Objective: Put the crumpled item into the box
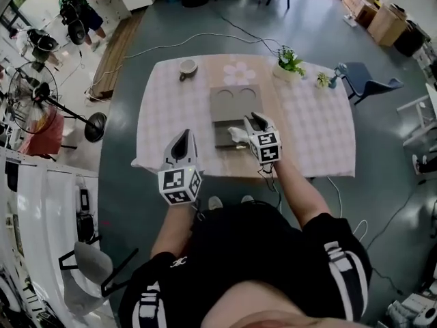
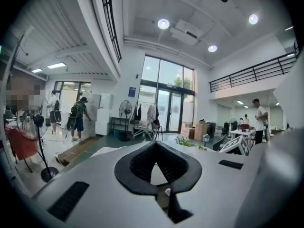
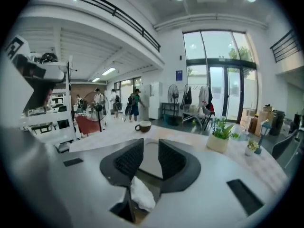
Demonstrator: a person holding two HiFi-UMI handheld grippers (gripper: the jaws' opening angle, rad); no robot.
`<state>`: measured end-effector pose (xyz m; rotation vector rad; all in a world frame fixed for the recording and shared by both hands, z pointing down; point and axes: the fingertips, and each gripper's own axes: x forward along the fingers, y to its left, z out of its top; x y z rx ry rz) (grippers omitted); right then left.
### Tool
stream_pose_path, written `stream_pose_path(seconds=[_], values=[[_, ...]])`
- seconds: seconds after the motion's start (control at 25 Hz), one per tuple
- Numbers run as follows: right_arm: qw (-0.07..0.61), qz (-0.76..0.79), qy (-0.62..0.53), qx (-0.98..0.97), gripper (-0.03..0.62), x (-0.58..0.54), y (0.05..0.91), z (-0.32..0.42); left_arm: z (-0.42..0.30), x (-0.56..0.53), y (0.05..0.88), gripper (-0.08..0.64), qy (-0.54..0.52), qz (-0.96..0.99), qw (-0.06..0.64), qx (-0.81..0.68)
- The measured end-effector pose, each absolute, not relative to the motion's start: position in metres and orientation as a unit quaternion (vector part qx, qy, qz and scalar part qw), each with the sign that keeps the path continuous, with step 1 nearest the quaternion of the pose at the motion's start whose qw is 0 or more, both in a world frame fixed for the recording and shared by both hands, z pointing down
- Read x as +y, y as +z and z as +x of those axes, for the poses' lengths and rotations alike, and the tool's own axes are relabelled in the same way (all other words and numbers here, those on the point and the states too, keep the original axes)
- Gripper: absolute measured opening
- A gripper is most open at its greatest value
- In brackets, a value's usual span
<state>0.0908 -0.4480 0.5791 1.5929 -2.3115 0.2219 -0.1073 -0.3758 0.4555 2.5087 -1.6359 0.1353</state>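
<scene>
Both are empty: the right gripper (image 1: 255,118) wide open just over the crumpled item (image 1: 238,134) in the box (image 1: 220,135), the left gripper (image 1: 182,135) closed above the tabletop's (image 1: 321,132) near edge.

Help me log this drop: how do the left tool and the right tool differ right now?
The right tool hangs over the grey box, where the white crumpled item lies. The left tool hovers at the table's near edge, left of the box. The right tool's jaws stand apart, while the left tool's meet at the tips. Both hold nothing, and both carry a marker cube.
</scene>
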Motion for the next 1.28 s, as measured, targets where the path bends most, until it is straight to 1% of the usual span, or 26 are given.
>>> stream_pose_path(seconds=[0.24, 0.32, 0.44, 0.48, 0.72, 1.28], values=[[0.071, 0.617, 0.002, -0.784, 0.092, -0.428, 0.484, 0.119, -0.074, -0.385, 0.452, -0.003, 0.043, 0.857, 0.065, -0.509], [0.035, 0.631, -0.012, -0.775, 0.064, -0.415, 0.456, 0.128, -0.066, -0.385, 0.451, -0.003, 0.043, 0.864, 0.062, -0.498], [-0.009, 0.649, -0.032, -0.760, 0.003, -0.393, 0.424, 0.142, -0.053, -0.385, 0.447, -0.003, 0.043, 0.872, 0.058, -0.483], [-0.017, 0.653, -0.039, -0.756, 0.002, -0.386, 0.417, 0.146, -0.049, -0.385, 0.446, -0.003, 0.043, 0.875, 0.057, -0.479], [-0.019, 0.677, -0.048, -0.734, 0.002, -0.367, 0.406, 0.166, -0.030, -0.385, 0.446, -0.003, 0.044, 0.887, 0.056, -0.457], [-0.017, 0.669, -0.041, -0.742, 0.002, -0.365, 0.415, 0.157, -0.022, -0.388, 0.447, -0.003, 0.051, 0.894, 0.054, -0.442]])
